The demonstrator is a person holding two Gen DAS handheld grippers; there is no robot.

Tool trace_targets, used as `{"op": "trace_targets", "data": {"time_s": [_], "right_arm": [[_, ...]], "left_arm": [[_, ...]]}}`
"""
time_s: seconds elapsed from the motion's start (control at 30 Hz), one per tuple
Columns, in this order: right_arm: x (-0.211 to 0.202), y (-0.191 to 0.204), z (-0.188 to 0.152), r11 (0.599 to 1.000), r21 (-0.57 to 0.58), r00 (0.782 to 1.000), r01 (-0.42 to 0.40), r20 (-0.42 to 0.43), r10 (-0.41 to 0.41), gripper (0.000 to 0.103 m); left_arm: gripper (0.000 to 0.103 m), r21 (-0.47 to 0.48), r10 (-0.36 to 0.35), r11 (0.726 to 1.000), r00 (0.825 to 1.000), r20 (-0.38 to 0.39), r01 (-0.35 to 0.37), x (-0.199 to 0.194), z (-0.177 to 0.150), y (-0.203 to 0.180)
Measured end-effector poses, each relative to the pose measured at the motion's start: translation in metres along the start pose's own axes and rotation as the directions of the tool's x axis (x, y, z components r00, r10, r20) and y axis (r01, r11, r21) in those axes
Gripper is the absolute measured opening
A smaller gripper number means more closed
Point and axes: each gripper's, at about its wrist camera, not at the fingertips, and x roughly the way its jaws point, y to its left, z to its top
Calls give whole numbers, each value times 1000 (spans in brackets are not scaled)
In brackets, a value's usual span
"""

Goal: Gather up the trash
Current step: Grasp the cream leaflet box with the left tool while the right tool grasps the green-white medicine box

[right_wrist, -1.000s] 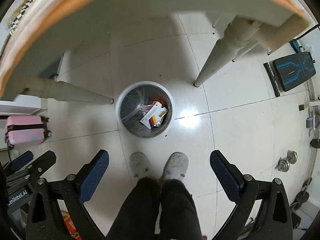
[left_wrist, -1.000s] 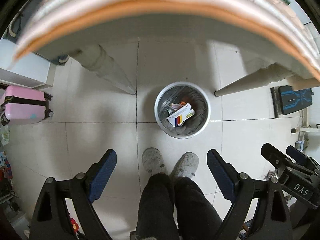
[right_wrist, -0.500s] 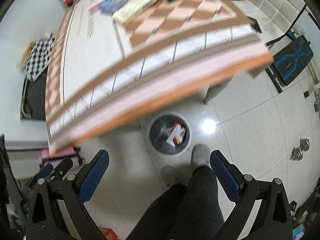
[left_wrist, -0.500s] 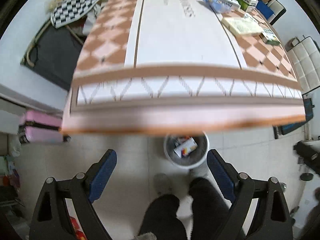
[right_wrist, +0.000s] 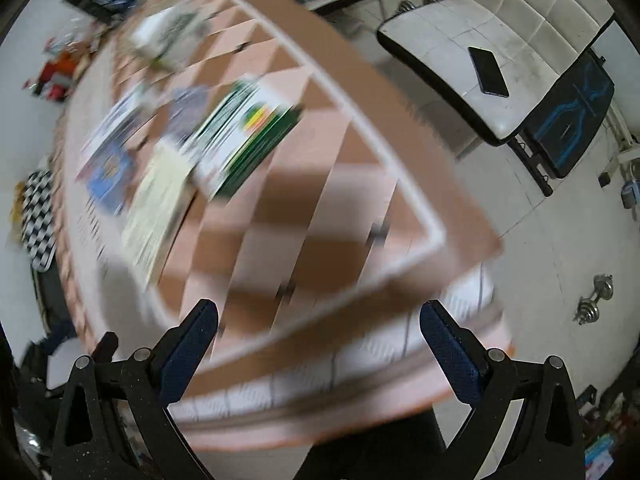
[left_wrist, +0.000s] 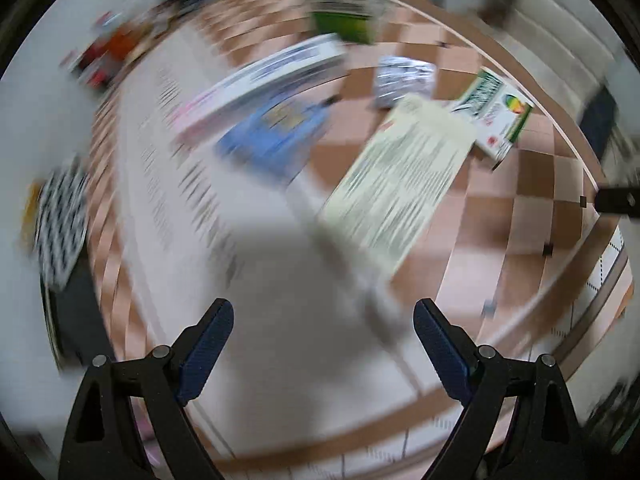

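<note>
blue-padded and spread wide, my left gripper [left_wrist: 323, 334] has nothing between its fingers, and my right gripper [right_wrist: 319, 330] is just as wide and just as bare, since i judge neither has picked its piece of trash yet. both hang above the near end of the table [left_wrist: 280, 320], which is bare white here, so nothing is in reach. farther along, on the checked brown cloth, the trash lies flat: a pale printed sheet [left_wrist: 400, 184], then a blue packet [left_wrist: 272, 136] and a long white box [left_wrist: 264, 76] to its left, and a green and white carton [left_wrist: 498, 116] to its right. both views are blurred, so labels are unreadable. beyond the table's right edge a white bench [right_wrist: 480, 52] carries a dark phone [right_wrist: 488, 71].
</note>
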Motion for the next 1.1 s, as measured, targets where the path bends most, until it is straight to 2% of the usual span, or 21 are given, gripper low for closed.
{"op": "trace_targets", "data": {"time_s": [0.1,0.2,0.27,0.37,0.43,0.57,0.67,0.7,0.73,0.8,0.97,1.03,1.1], "right_arm": [[18,-9,36,999,38,999,-5,-37,6,102],[30,-17,59,998,62,997,-19,-68,23,102],[34,-22,68,996,81,996,-31,-84,38,102],[36,-28,76,991,118,992,-61,-100,73,102],[35,-30,80,986,141,990,-83,-97,98,102],[31,-28,84,972,199,986,-128,-81,147,102],[29,-19,89,948,264,978,-177,-58,199,102],[29,-14,92,941,281,976,-188,-52,210,102],[30,-7,95,933,302,974,-198,-44,221,102],[34,9,101,923,328,973,-204,-39,229,102],[60,43,111,896,415,979,-158,-57,198,102],[68,53,114,893,436,986,-115,-55,155,102],[76,57,116,891,451,994,-61,-57,97,102]], "left_arm": [[92,148,-47,988,998,-44,53,20,42,-19],[92,244,-80,965,992,-94,101,38,66,-33],[92,286,-104,947,984,-147,143,54,76,-40],[92,301,-108,939,974,-200,166,75,85,-42],[76,257,-170,942,968,-185,214,75,91,-35],[77,145,-200,963,964,-175,226,74,88,-19],[77,-46,-191,981,962,-195,186,74,71,-1],[77,-163,-203,972,958,-201,172,73,61,11],[77,-237,-217,957,956,-199,168,73,54,18],[77,-394,-211,911,960,-182,125,71,33,35],[77,-564,-121,826,975,-189,-7,75,0,60],[77,-608,-104,793,974,-202,-41,77,-11,69],[77,-627,-92,777,975,-204,-58,78,-18,74]]}}
